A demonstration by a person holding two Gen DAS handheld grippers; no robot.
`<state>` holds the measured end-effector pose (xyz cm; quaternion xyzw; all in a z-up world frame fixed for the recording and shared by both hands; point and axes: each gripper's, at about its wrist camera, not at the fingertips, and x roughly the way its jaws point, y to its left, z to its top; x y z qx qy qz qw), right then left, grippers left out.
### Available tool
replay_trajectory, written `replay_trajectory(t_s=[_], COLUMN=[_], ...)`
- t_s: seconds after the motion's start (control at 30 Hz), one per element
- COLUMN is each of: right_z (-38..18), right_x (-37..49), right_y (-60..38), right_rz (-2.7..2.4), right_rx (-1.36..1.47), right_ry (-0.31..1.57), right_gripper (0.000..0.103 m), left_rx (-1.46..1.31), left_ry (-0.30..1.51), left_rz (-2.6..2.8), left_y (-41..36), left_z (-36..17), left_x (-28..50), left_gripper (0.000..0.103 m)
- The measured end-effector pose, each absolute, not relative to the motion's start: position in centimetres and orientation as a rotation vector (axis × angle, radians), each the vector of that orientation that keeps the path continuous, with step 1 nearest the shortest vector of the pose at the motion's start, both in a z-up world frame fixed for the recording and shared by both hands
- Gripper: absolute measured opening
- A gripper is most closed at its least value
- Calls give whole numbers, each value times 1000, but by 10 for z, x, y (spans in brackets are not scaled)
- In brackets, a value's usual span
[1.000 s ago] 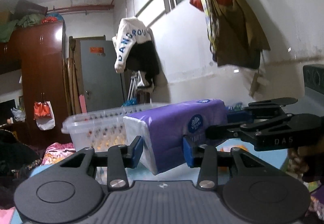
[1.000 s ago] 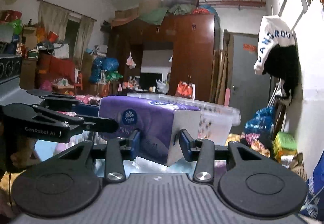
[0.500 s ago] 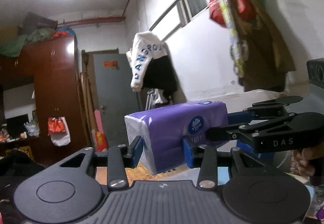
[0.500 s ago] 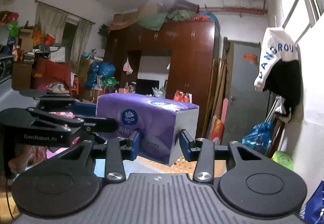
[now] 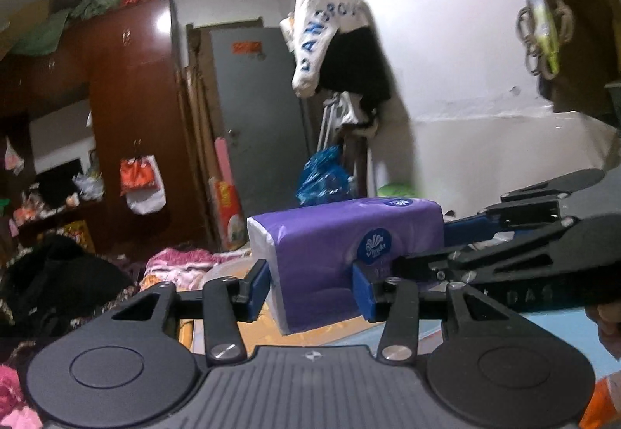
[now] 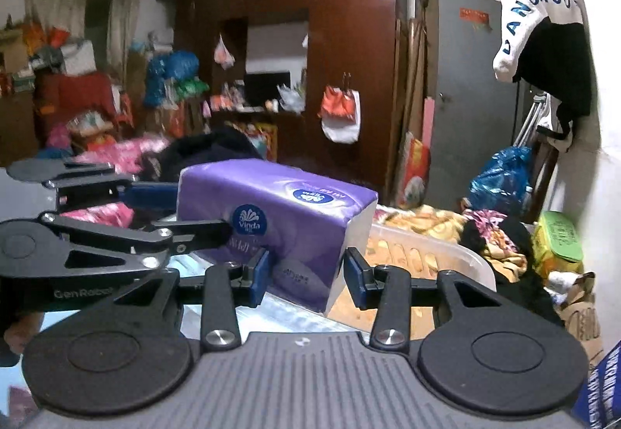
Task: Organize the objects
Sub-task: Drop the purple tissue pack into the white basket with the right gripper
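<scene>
A purple Vinda tissue pack [image 5: 341,254] is held in the air by both grippers. My left gripper [image 5: 310,287] is shut on its near end, blue pads against both sides. My right gripper [image 6: 306,275] is shut on the other end of the same pack [image 6: 271,219]. In the left wrist view the right gripper [image 5: 516,254] comes in from the right. In the right wrist view the left gripper [image 6: 116,231] comes in from the left. A clear plastic storage bin [image 6: 446,262] sits below and behind the pack.
A dark wooden wardrobe [image 6: 349,60] and a grey door [image 5: 256,138] stand at the back. Clothes hang on the white wall [image 5: 333,25]. Heaps of clothes and bags [image 6: 504,235] lie around the bin. A blue surface [image 5: 427,328] lies under the grippers.
Both grippers have carried the tissue pack up and then tilted back down; the bin left the left wrist view and shows again below the pack in the right wrist view.
</scene>
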<state>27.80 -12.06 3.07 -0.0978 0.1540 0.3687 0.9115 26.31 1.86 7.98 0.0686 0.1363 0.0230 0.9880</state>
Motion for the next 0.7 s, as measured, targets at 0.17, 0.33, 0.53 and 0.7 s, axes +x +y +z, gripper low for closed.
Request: replay_trajectory(t_s=[0.17, 0.33, 0.53, 0.7], right_z=[33, 34, -8, -59], right_x=[277, 234, 167, 121], right_y=[-128, -190, -275, -319], right_rz=[662, 642, 665, 619], right_rx=[-182, -61, 69, 172], right_ry=[311, 239, 263, 245], right_gripper=[70, 103, 103, 103], left_rx=[63, 60, 69, 72], left_ry=[249, 160, 134, 132], left_rz=[116, 104, 62, 20], left_y=[37, 45, 49, 45], left_z=[76, 79, 42, -7], left_x=[257, 189, 96, 42], left_gripper=[85, 94, 98, 98])
